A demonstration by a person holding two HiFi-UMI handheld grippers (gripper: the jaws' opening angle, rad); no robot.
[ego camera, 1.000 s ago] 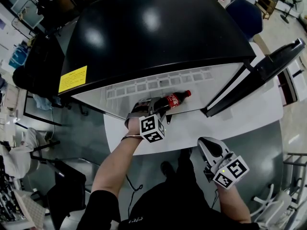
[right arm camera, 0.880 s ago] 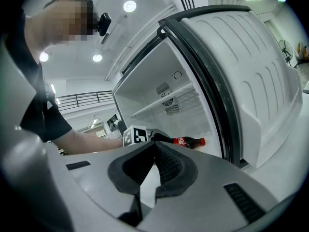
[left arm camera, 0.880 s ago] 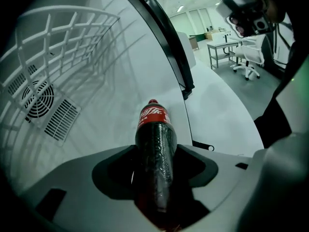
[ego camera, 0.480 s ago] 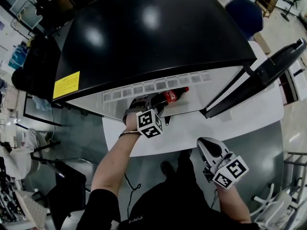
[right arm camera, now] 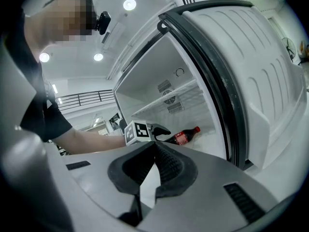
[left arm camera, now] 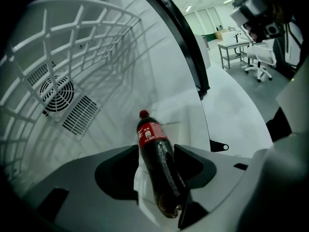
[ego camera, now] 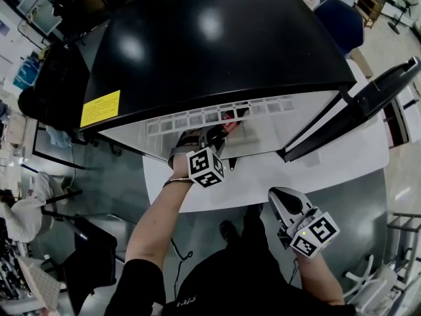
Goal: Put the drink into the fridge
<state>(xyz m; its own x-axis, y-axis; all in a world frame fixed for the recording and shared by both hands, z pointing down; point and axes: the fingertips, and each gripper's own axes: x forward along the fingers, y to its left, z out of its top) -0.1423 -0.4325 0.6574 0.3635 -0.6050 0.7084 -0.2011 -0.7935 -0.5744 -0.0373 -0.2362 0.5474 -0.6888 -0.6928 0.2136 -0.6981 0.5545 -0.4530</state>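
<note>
A cola bottle [left arm camera: 155,151] with a red label and cap sits between the jaws of my left gripper [left arm camera: 157,154], cap pointing into the fridge's white inside. The jaws have just been closing, and both pads touch the bottle's sides. In the head view the left gripper [ego camera: 220,134] reaches under the fridge's black top [ego camera: 217,38], and only a bit of the bottle [ego camera: 228,115] shows. The right gripper view shows the bottle [right arm camera: 186,135] tilted just above the fridge floor. My right gripper [right arm camera: 154,146] hangs back in front of the fridge, shut and empty.
The fridge door [ego camera: 358,104] stands open to the right. A wire shelf [left arm camera: 72,33] runs above the bottle, and a fan vent [left arm camera: 58,93] sits on the back wall. The fridge stands on a white surface [ego camera: 276,173]. Desks and chairs fill the room behind.
My left gripper has carried the bottle deeper into the fridge, so most of it is now hidden under the black top. The right gripper has not moved.
</note>
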